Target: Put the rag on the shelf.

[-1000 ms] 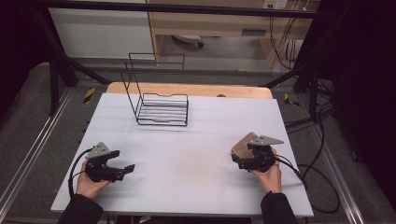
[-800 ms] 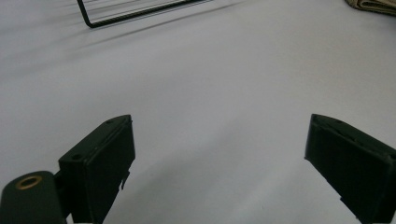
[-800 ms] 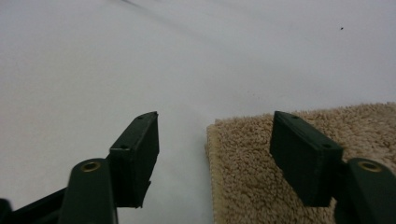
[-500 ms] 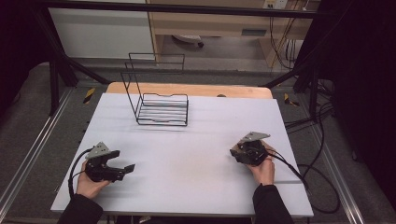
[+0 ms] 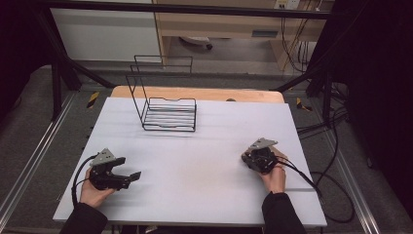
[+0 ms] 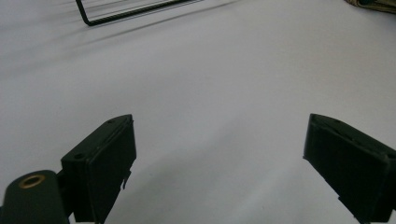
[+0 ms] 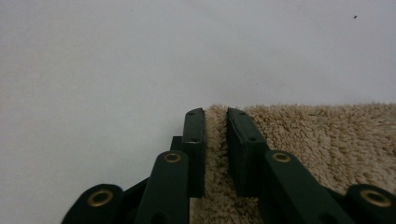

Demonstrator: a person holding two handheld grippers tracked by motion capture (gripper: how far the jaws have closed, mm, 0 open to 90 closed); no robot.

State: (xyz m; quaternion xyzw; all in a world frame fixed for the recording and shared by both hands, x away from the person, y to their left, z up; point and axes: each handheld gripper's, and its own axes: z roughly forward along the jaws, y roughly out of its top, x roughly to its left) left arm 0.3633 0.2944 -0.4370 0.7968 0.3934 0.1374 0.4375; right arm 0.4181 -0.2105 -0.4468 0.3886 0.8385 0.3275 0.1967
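- High view: your left gripper (image 5: 127,176) sits near the front left of the white table (image 5: 204,146), its jaws spread with bare tabletop between them. Your right gripper (image 5: 249,157) is at the front right, tipped down so that its grey plate and your hand cover the jaws; from here you cannot tell what they do. A black wire rack (image 5: 163,105) stands toward the far left of the table, well apart from both grippers, with nothing in the way between. Behind the white top a wooden edge (image 5: 195,92) shows, and cables (image 5: 321,180) trail off the right side to the floor.
- Left gripper view: your left gripper (image 6: 219,154) has its two black jaws standing wide, nothing between them but white table. A corner of the wire rack (image 6: 121,13) shows at the top, far off. At the top right corner a bit of something brownish shows, too small to name.
- Right gripper view: here you see what the high view hides. Your right gripper (image 7: 215,135) has just been closing, and its jaws now pinch a ridge of a beige towel (image 7: 327,140), the pile squeezed up in the narrow gap between them. The towel lies flat on the table to the right of the jaws, its far edge running straight across; left of the jaws is bare white surface. A small dark speck (image 7: 356,17) marks the table at the top right.
- No brand, label or writing can be read in any view.
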